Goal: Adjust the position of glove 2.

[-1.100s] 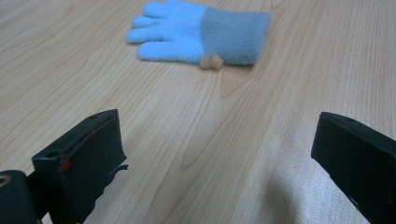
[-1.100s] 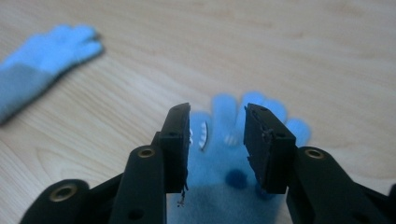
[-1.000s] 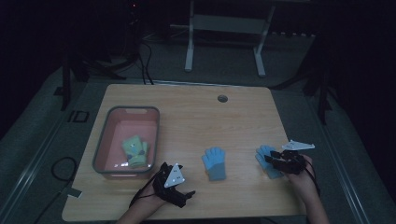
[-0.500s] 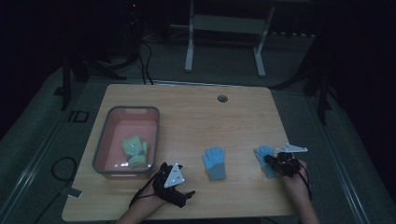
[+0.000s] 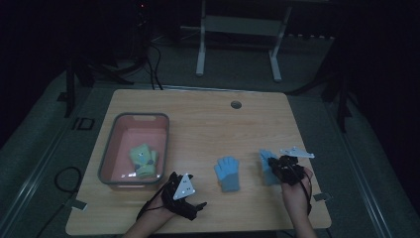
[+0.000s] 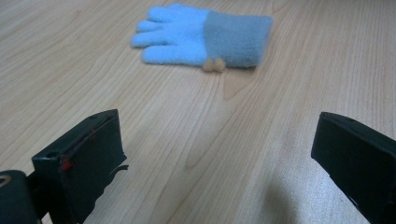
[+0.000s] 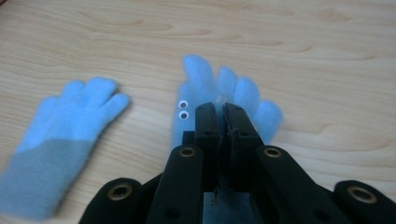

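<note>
Right gripper (image 5: 275, 163) down at the near right of the table (image 5: 208, 114), jaws pinched tight on a blue glove (image 5: 267, 166), having just snapped closed within the last second. In the right gripper view, same gripper (image 7: 220, 109) clamped together on the fabric of that glove (image 7: 243, 100), four blue fingers fanning out beyond the black tips, two small googly eyes just left of the jaws. Glove looking slightly lifted and bunched at the pinch, though hard to say how far off the wood.

Second blue glove (image 5: 228, 172) flat on the table, between the two hands, apart from both grippers. Grey cuff toward the near edge, fingers pointing away. In the right gripper view, off to the left (image 7: 60, 140), blurred. In the left gripper view, ahead (image 6: 201, 35), lying on its side with a small tan bobble at the cuff seam.

Left gripper (image 5: 185, 196) resting low near the front edge, just right of the pink bin (image 5: 111, 148), jaws spread wide, bare wood between them, holding nothing. Wide gap plain in its own view (image 6: 219, 154).

Inside the bin, a green glove (image 5: 143, 159), lying near the front wall.
</note>
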The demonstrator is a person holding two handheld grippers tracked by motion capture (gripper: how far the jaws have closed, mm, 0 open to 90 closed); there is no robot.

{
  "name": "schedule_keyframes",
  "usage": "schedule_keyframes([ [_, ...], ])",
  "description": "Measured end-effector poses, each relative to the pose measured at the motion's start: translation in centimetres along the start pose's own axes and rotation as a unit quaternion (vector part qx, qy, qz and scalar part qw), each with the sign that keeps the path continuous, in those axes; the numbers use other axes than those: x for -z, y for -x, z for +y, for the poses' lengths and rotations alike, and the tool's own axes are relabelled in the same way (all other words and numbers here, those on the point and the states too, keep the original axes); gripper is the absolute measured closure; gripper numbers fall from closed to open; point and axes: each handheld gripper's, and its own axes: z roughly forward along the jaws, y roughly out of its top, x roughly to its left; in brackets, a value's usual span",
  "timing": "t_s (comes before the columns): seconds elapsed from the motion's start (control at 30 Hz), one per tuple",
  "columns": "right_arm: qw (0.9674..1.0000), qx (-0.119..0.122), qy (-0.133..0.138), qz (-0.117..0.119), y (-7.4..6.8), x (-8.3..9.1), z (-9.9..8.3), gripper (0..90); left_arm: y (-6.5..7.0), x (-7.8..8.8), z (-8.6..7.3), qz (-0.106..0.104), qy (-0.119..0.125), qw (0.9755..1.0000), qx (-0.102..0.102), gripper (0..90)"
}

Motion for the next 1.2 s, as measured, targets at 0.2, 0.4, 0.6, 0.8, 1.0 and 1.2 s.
schedule_keyframes([
  [0.2, 0.9998, -0.013, -0.012, 0.006, -1.6, -1.6, -0.8, 85.0, 0.1, -0.1, 0.0, -0.001, -0.001, 1.0000, -0.002, 2.6],
  [0.4, 0.9995, -0.015, -0.026, 0.006, -1.9, -3.2, -1.5, 83.4, 0.1, -0.2, -0.1, -0.006, -0.004, 1.0000, -0.003, 2.6],
  [0.6, 0.9992, -0.003, -0.040, -0.005, -1.9, -5.0, -2.5, 69.4, 0.1, -0.2, -0.1, -0.005, -0.004, 1.0000, -0.006, 2.6],
  [0.8, 0.9992, 0.005, -0.040, 0.005, -1.7, -4.6, -2.1, 66.1, 0.1, -0.2, -0.1, -0.006, -0.006, 0.9999, -0.007, 2.6],
  [1.0, 0.9989, 0.022, -0.029, 0.028, -0.8, -3.6, -1.4, 65.1, 0.0, -0.3, -0.3, -0.010, -0.009, 0.9999, -0.007, 2.6],
  [1.2, 0.9945, 0.077, -0.028, 0.064, 0.3, -3.0, -1.7, 62.8, -0.1, -0.3, -0.3, -0.007, -0.007, 0.9999, -0.006, 2.6],
])
